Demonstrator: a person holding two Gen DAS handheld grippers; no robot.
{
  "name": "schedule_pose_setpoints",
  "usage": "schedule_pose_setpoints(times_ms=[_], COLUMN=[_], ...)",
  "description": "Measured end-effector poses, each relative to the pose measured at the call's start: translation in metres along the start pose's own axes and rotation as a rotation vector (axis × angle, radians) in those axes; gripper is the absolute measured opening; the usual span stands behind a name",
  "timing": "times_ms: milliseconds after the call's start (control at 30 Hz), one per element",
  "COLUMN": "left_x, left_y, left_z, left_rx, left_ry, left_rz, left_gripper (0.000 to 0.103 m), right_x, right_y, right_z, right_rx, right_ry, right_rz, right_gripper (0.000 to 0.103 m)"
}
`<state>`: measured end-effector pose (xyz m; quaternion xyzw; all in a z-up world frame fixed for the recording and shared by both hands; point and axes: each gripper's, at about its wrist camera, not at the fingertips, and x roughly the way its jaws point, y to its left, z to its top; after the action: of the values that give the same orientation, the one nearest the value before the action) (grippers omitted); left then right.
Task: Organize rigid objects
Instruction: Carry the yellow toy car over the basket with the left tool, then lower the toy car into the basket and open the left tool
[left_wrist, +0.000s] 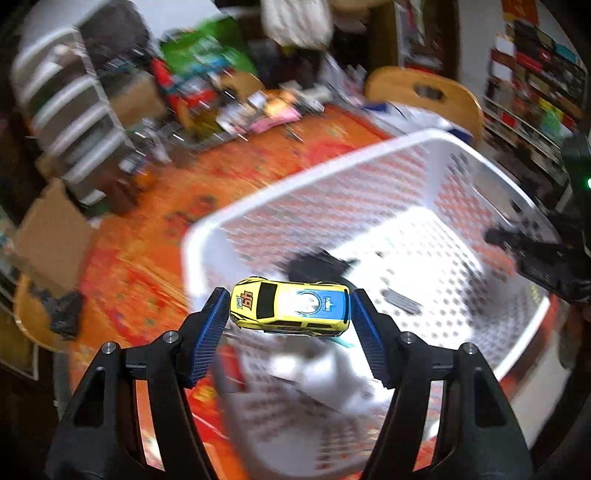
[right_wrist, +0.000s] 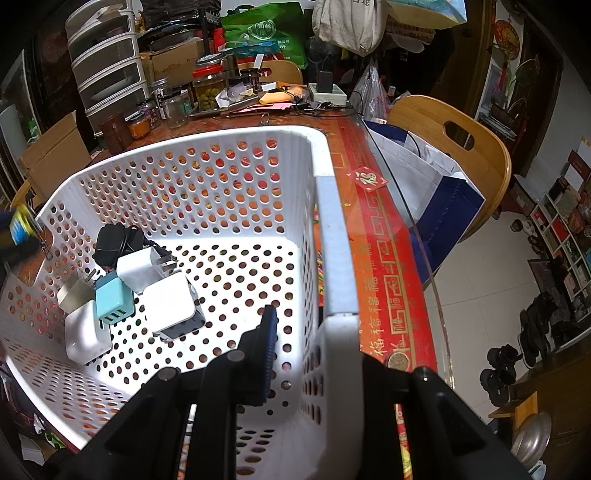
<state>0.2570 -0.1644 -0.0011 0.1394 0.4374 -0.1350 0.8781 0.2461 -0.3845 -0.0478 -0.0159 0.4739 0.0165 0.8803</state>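
Several plug adapters (right_wrist: 125, 291) already lie in the white basket (right_wrist: 338, 236). The left gripper (left_wrist: 290, 308), clamped on the yellow toy car (left_wrist: 290, 308), holds it above the basket, not yet released. The right gripper (right_wrist: 314, 354) is clamped on the basket's near wall.

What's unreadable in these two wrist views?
- Left wrist: white basket contents smeared by motion blur; the chargers cannot be told apart.
- Left wrist: right gripper cut off by the frame edge.
- Right wrist: outer finger hidden behind the basket wall.
- Right wrist: toy car only a blurred sliver at the edge.
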Motion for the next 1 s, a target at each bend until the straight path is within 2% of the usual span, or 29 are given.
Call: schedule_pose_setpoints(times_ms=[200, 400, 533, 867, 1000], left_x=[0.032, 0.059, 0.068, 0.072, 0.072], left_y=[-0.036, -0.038, -0.041, -0.048, -0.049], left_z=[0.003, 0.005, 0.004, 0.004, 0.005], left_rx=[0.048, 0.001, 0.003, 0.037, 0.041], left_ry=[0.17, 0.284, 0.315, 0.33, 0.326], left_rz=[-0.101, -0.171, -0.165, -0.167, -0.147], left_gripper=[0.065, 0.065, 0.065, 0.066, 0.078], right_x=[0.001, 0.002, 0.002, 0.003, 0.004], right_y=[-0.002, -0.004, -0.004, -0.005, -0.005], right_z=[0.0, 0.0, 0.0, -0.001, -0.001], right_rx=[0.0, 0.0, 0.0, 0.002, 0.001], right_ry=[-0.004, -0.007, -0.007, -0.005, -0.005], right_rz=[0.012, 0.02, 0.02, 0.019, 0.019], right_gripper=[0.02, 0.02, 0.02, 0.02, 0.02])
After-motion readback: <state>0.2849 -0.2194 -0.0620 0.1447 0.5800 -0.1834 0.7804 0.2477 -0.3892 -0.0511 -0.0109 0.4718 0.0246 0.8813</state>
